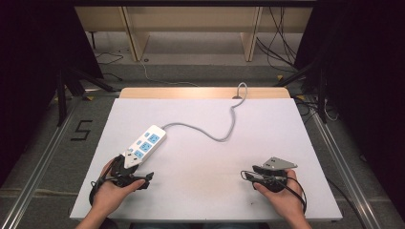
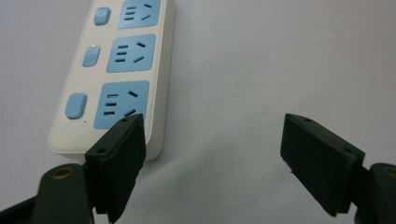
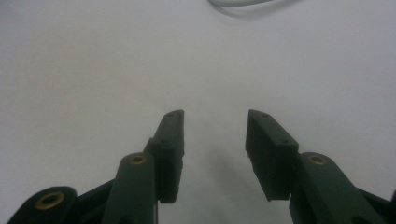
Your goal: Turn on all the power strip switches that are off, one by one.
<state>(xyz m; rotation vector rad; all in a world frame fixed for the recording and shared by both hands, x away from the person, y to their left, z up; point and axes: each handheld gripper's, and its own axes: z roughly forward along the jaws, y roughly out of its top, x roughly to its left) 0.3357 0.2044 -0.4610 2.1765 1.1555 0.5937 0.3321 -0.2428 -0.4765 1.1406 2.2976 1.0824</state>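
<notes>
A white power strip point(image 1: 145, 142) with blue sockets lies slantwise on the left half of the white board point(image 1: 205, 157). Its grey cable point(image 1: 217, 136) snakes off to the board's far edge. My left gripper point(image 1: 135, 168) sits at the strip's near end, open wide. In the left gripper view the strip point(image 2: 116, 74) lies ahead on the left; my left gripper point(image 2: 212, 123) has nothing between its jaws, and its left jaw overlaps the strip's near corner. My right gripper point(image 1: 248, 175) rests near the front right, pointing left. In the right gripper view my right gripper point(image 3: 215, 115) is open over bare board.
The board lies on a wooden table point(image 1: 205, 92) whose far strip shows beyond it. A loop of the cable point(image 3: 243, 2) crosses the top of the right gripper view. Stands and cables point(image 1: 282, 43) clutter the floor around the table.
</notes>
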